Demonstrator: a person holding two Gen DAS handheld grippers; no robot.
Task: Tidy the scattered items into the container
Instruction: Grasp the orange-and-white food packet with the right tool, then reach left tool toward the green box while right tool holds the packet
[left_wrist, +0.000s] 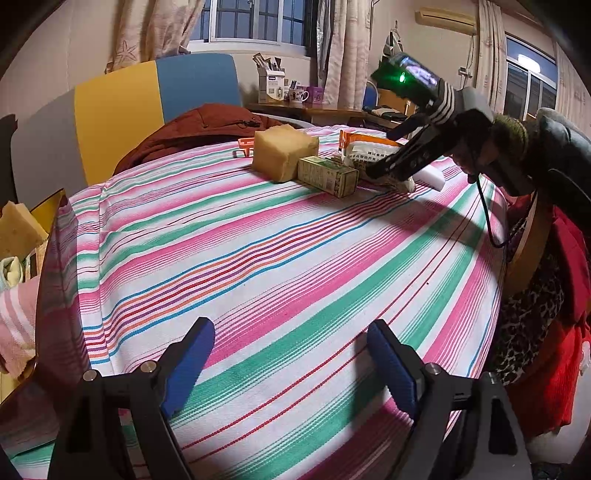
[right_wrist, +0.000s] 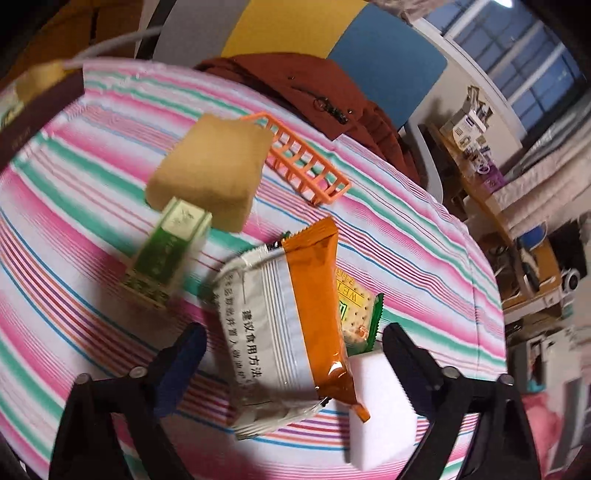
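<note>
Broadly, the striped desk (left_wrist: 280, 258) lies bare before the left tool (left_wrist: 291, 354), its jaws apart and empty. Farther off, the right tool (right_wrist: 295, 354) straddles the orange-and-white packet (right_wrist: 284, 332), open, beside the white block (right_wrist: 380, 410), sponge (right_wrist: 210, 170) and green box (right_wrist: 166, 251).

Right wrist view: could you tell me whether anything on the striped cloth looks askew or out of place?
Nothing looks spilled or damaged. The orange-and-white packet lies crooked, overlapping the green cracker packet and white foam block. The orange rack lies beside the tan sponge.
</note>
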